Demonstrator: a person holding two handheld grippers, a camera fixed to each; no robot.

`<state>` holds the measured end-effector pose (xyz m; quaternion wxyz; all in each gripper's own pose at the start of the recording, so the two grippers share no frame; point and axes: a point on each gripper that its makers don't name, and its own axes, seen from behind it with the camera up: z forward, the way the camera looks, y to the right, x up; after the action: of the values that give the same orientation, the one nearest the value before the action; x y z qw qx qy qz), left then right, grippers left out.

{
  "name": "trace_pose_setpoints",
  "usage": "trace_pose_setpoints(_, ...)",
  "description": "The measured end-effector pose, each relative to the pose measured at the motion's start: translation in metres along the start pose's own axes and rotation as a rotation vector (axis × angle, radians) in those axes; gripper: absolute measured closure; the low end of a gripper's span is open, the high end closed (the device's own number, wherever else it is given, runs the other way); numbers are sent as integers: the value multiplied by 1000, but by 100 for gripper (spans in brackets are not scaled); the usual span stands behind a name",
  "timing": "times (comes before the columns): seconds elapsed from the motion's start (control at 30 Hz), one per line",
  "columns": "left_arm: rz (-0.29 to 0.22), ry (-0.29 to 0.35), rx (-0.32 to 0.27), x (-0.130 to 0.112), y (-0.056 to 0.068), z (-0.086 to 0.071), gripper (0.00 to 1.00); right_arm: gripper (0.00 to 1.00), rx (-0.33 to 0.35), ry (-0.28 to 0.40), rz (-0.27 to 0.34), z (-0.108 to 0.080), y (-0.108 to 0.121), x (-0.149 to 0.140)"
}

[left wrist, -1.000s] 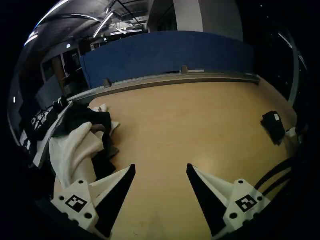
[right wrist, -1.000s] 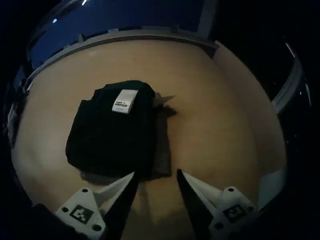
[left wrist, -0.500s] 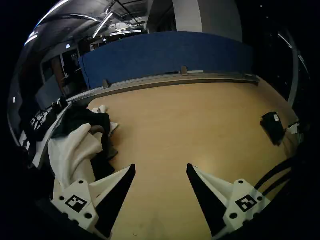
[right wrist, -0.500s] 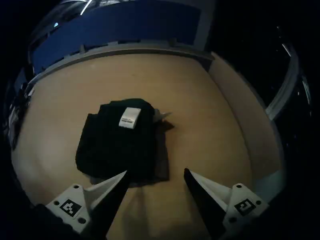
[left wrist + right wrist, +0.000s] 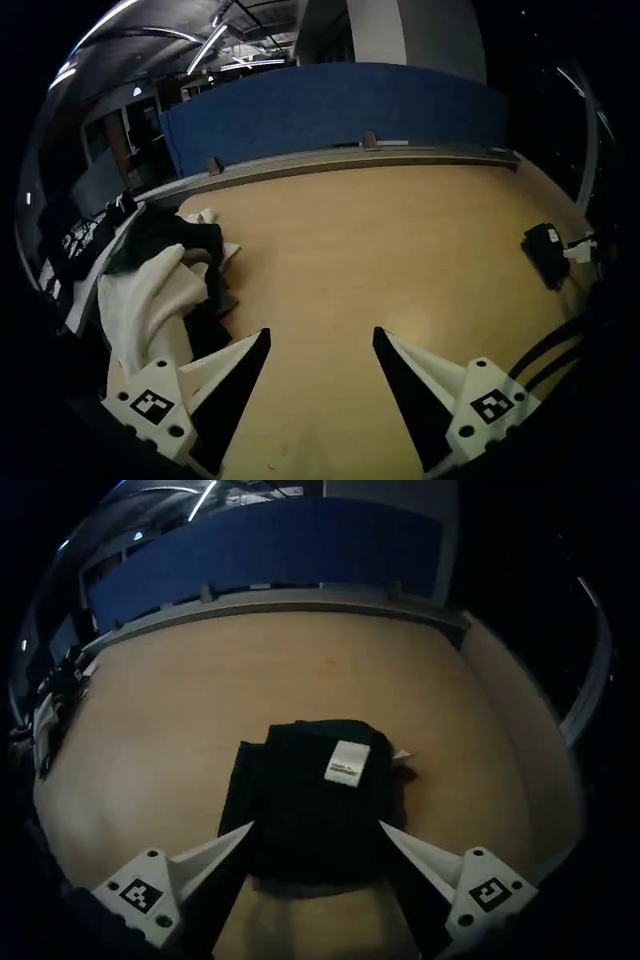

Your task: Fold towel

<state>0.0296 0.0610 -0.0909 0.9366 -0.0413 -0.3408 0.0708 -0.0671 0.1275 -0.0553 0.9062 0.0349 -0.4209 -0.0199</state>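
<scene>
A folded black towel (image 5: pixel 316 800) with a white label lies on the wooden table (image 5: pixel 200 696), directly ahead of my right gripper (image 5: pixel 316 844). That gripper is open, its fingers spread to either side of the towel's near edge, above it. In the left gripper view the same folded black towel (image 5: pixel 546 254) is small at the far right, with a white tip of the other gripper beside it. My left gripper (image 5: pixel 320 352) is open over bare wood, nothing between its fingers.
A heap of cream and dark cloths (image 5: pixel 172 276) lies at the table's left side, beside my left finger. A blue partition (image 5: pixel 336 108) with a grey rail runs along the far edge. Dark cables (image 5: pixel 552 352) curve at the lower right.
The right gripper has drawn back and shifted left, so the black towel now sits centred between its fingers and lower in view. The left gripper has stayed put.
</scene>
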Motion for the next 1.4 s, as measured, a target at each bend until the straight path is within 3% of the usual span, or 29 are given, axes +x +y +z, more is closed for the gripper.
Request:
trace_pose_setpoints(0.2, 3, -2, 4, -2, -2, 0, 5, 0, 5, -17, -13, 8, -4, -6)
trace_pose_setpoints(0.4, 2, -3, 5, -3, -2, -1, 5, 0, 7, -65, -28, 18, -7, -33)
trace_pose_setpoints(0.77, 9, -1, 6, 0, -2, 1, 5, 0, -2, -60, -23, 25, -12, -44)
trace_pose_setpoints(1.1, 0, 1, 8, -1, -3, 1, 5, 0, -9, 33, 6, 13, -2, 1)
trace_pose_setpoints(1.4, 4, -13, 22, -8, -7, 1, 5, 0, -6, 62, -38, 47, 9, 54)
